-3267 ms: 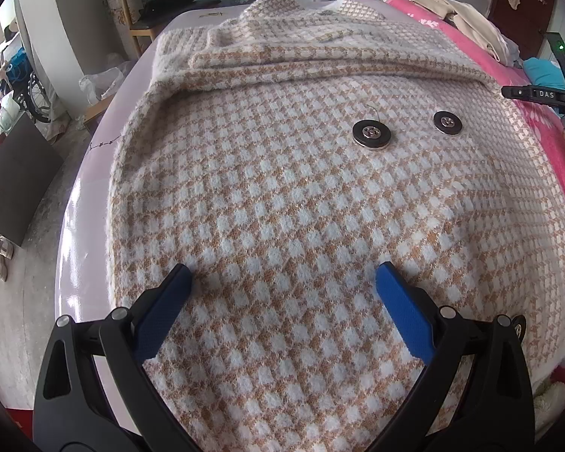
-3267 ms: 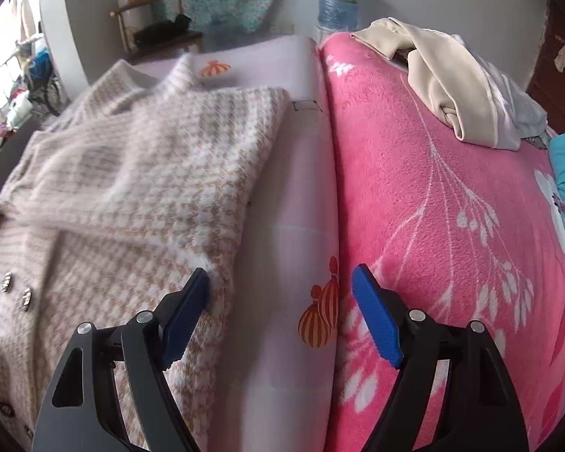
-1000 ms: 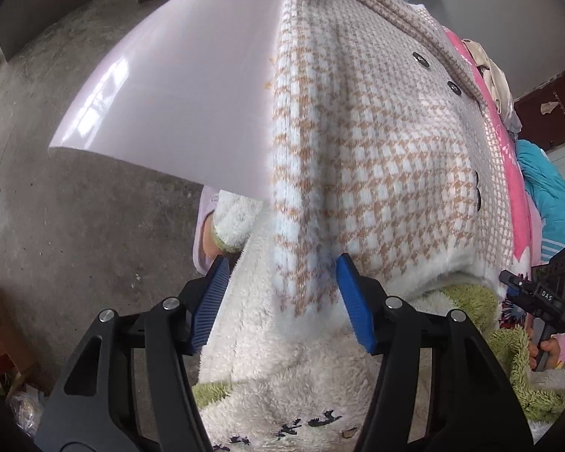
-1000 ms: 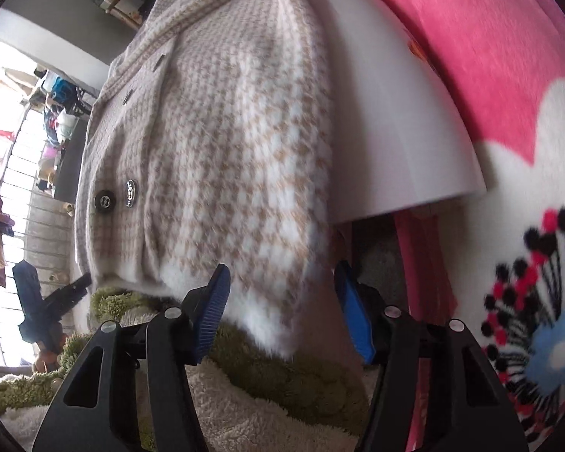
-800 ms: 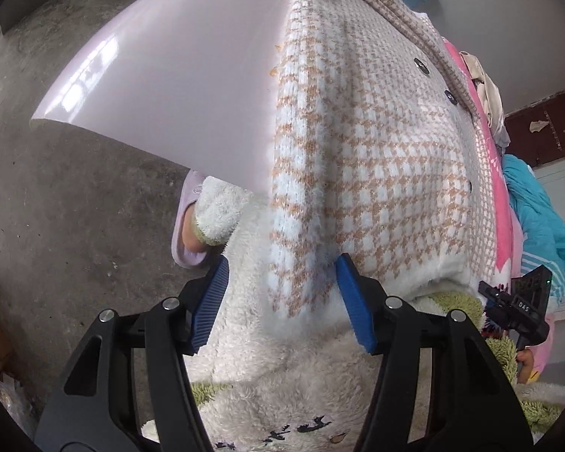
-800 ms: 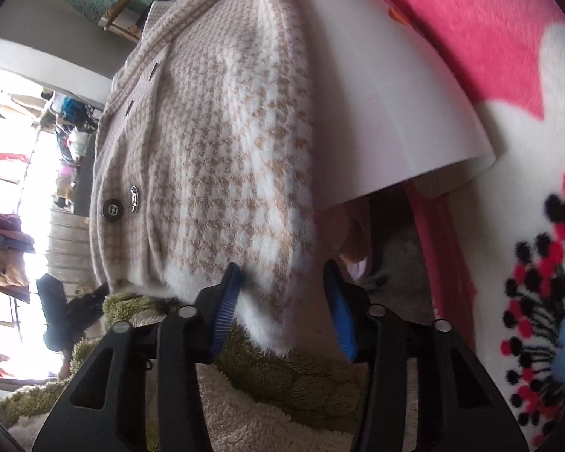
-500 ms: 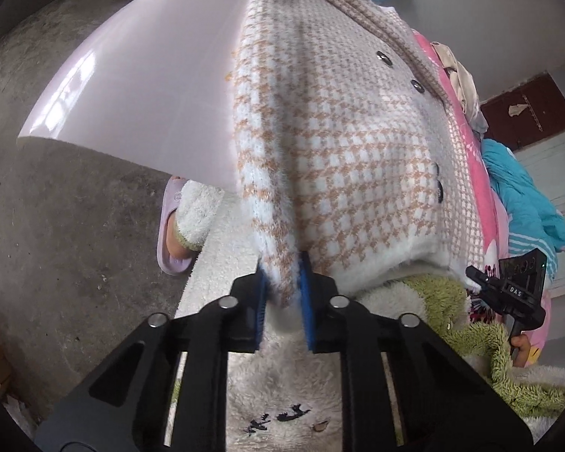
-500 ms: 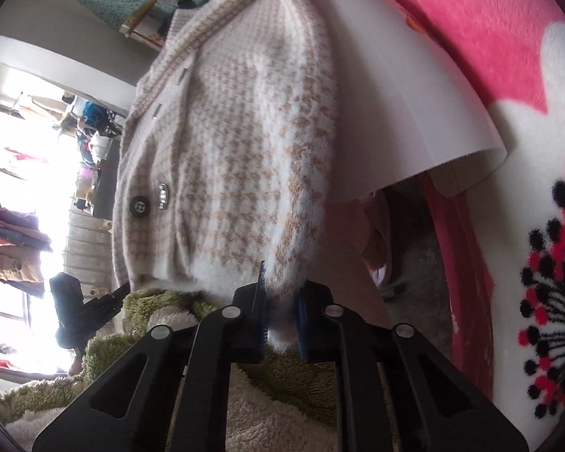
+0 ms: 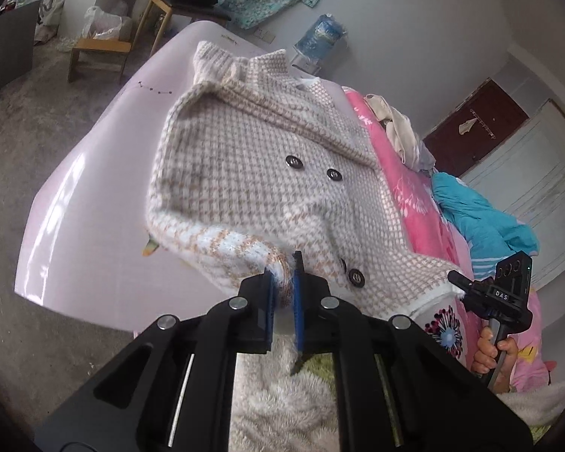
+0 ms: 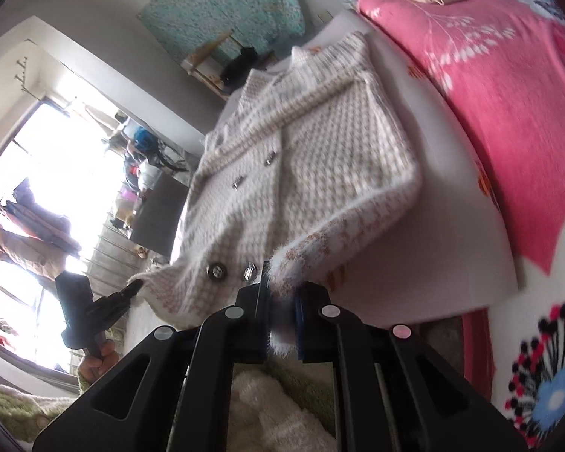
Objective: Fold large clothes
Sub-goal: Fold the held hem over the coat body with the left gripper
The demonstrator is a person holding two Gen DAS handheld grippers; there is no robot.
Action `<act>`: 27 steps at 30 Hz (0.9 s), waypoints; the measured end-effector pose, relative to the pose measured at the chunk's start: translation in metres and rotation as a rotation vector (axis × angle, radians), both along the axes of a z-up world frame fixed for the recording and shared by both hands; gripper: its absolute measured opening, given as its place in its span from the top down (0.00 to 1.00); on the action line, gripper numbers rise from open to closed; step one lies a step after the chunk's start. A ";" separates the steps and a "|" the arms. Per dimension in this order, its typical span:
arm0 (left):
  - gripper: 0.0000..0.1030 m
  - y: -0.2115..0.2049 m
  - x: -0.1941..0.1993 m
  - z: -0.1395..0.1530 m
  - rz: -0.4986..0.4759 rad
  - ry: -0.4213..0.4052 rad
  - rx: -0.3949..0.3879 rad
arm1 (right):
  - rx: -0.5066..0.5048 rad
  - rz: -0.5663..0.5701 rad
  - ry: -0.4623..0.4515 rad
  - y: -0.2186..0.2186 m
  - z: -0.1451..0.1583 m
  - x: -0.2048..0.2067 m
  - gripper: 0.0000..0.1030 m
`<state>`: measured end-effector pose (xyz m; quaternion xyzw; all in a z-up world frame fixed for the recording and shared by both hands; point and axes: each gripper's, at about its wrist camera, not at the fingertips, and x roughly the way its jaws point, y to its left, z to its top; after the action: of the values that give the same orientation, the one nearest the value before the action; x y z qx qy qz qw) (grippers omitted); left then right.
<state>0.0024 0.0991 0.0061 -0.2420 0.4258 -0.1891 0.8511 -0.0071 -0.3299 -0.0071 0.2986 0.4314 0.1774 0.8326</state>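
A tan and white houndstooth coat (image 9: 252, 173) with dark buttons lies on a pale lilac sheet (image 9: 94, 173), collar at the far end. My left gripper (image 9: 282, 282) is shut on the coat's bottom left hem corner and holds it lifted above the bed edge. My right gripper (image 10: 280, 301) is shut on the bottom right hem corner of the coat (image 10: 320, 158), also lifted. Each gripper shows in the other's view: the right one (image 9: 504, 297) at right, the left one (image 10: 90, 301) at left.
A pink floral blanket (image 10: 508, 94) covers the bed's right side, with beige clothes (image 9: 399, 128) and a teal garment (image 9: 482, 218) on it. A wooden chair (image 9: 162, 7) stands by the far wall. Bare concrete floor (image 9: 19, 120) lies left of the bed.
Both grippers closed on the coat's bottom hem corners, which hung over the bed edge, and have lifted them up and forward over the bed.
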 end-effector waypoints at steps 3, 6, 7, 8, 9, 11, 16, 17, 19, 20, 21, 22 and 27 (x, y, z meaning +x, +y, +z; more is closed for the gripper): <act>0.93 0.002 0.021 0.008 0.016 -0.033 0.017 | 0.020 -0.017 -0.028 -0.004 0.006 0.021 0.91; 0.93 0.009 0.048 0.015 0.050 -0.058 0.027 | 0.036 -0.040 -0.052 -0.007 0.011 0.048 0.91; 0.93 0.012 0.058 0.018 0.065 -0.067 0.035 | 0.036 -0.047 -0.060 -0.008 0.012 0.060 0.91; 0.93 0.015 0.068 0.019 0.077 -0.074 0.044 | 0.034 -0.053 -0.064 -0.009 0.014 0.070 0.91; 0.93 0.017 0.078 0.022 0.087 -0.079 0.048 | 0.032 -0.059 -0.066 -0.009 0.014 0.082 0.91; 0.93 0.020 0.101 0.025 0.103 -0.094 0.054 | 0.038 -0.065 -0.074 -0.011 0.016 0.106 0.91; 0.92 0.022 0.160 0.013 0.119 -0.060 0.082 | 0.065 -0.104 -0.045 -0.018 0.002 0.166 0.89; 0.90 0.022 0.171 0.006 0.120 -0.035 0.088 | 0.073 -0.119 -0.027 -0.021 -0.005 0.176 0.89; 0.86 0.025 0.190 -0.009 0.117 0.010 0.083 | 0.101 -0.142 0.030 -0.026 -0.024 0.193 0.82; 0.79 0.026 0.198 -0.016 0.114 0.039 0.073 | 0.108 -0.148 0.051 -0.028 -0.033 0.199 0.77; 0.74 0.027 0.206 -0.024 0.109 0.074 0.059 | 0.110 -0.159 0.074 -0.030 -0.041 0.204 0.72; 0.59 0.029 0.210 -0.029 0.112 0.097 0.052 | 0.107 -0.174 0.105 -0.033 -0.049 0.207 0.69; 0.43 0.039 0.205 -0.020 0.163 0.036 0.062 | 0.038 -0.228 0.098 -0.039 -0.049 0.195 0.59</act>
<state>0.2075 0.1383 -0.0144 -0.2528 0.4256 -0.1013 0.8630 0.1883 -0.3687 -0.0560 0.3698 0.4316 0.0751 0.8194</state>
